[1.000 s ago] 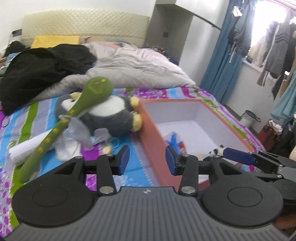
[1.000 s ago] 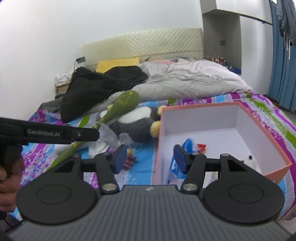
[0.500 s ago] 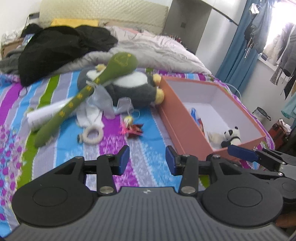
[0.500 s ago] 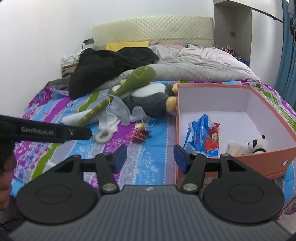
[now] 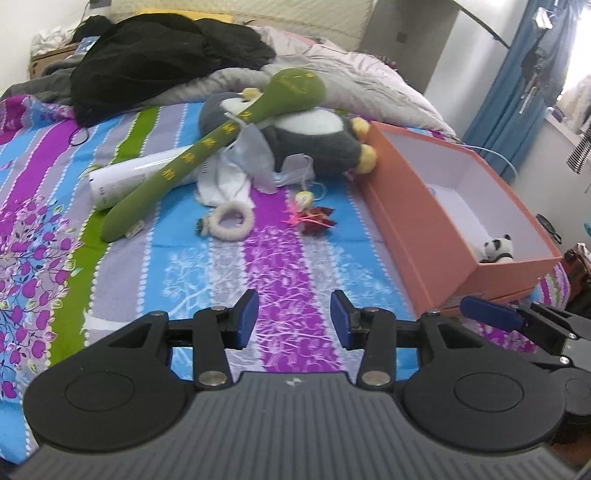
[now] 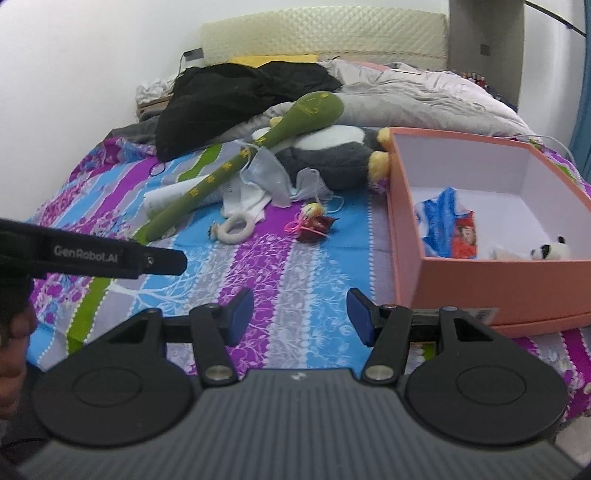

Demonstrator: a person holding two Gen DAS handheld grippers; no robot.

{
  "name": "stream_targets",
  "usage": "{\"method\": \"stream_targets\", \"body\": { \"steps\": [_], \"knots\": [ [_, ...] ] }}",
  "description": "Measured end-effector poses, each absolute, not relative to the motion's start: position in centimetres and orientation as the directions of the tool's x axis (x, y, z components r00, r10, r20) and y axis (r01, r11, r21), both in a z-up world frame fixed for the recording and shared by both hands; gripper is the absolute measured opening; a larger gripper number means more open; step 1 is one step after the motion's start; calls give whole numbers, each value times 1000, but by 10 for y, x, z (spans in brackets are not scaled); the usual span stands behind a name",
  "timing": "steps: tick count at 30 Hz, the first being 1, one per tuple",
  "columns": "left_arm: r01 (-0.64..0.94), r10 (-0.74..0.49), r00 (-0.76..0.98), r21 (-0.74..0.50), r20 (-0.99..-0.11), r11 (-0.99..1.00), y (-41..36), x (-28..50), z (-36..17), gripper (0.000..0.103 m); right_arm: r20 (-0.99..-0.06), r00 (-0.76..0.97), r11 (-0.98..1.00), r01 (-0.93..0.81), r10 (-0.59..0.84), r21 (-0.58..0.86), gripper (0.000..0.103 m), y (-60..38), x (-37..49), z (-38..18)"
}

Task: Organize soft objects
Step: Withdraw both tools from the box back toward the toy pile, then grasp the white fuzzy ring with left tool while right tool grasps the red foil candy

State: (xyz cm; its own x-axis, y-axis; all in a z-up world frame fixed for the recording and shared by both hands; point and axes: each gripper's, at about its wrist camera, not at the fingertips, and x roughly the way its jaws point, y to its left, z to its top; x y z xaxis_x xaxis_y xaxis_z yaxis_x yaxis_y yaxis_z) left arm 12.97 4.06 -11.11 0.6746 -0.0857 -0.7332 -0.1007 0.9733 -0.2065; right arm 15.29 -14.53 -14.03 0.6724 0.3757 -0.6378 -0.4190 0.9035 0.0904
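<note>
With both grippers, left [image 5: 294, 319] and right [image 6: 300, 316], open and empty over the bedspread, reach for the ring [image 5: 232, 220] beside the box [image 5: 417, 229], pinching its rim squarely.

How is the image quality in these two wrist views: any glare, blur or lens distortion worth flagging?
Left wrist view: the window at top right is blown out; fisheye bending curves the orange box; toys look slightly soft.
Right wrist view: even light, no glare; the headboard bows with distortion; the small panda is mildly blurred. The green plush stick reads clearly.
</note>
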Motion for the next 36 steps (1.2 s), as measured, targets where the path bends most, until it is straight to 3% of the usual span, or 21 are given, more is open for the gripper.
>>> {"method": "stream_targets", "body": {
  "steps": [32, 36],
  "knots": [
    [-238, -29, 625, -226, -780, 945, 120, 256, -204, 49, -673, 661, 917, -394, 331, 64, 57, -82, 296, -199],
    [-249, -18, 622, -220, -783, 943, 126, 270, -215, 49, -672, 676, 938, -337, 301, 81, 52, -79, 319, -205]
  ]
}}
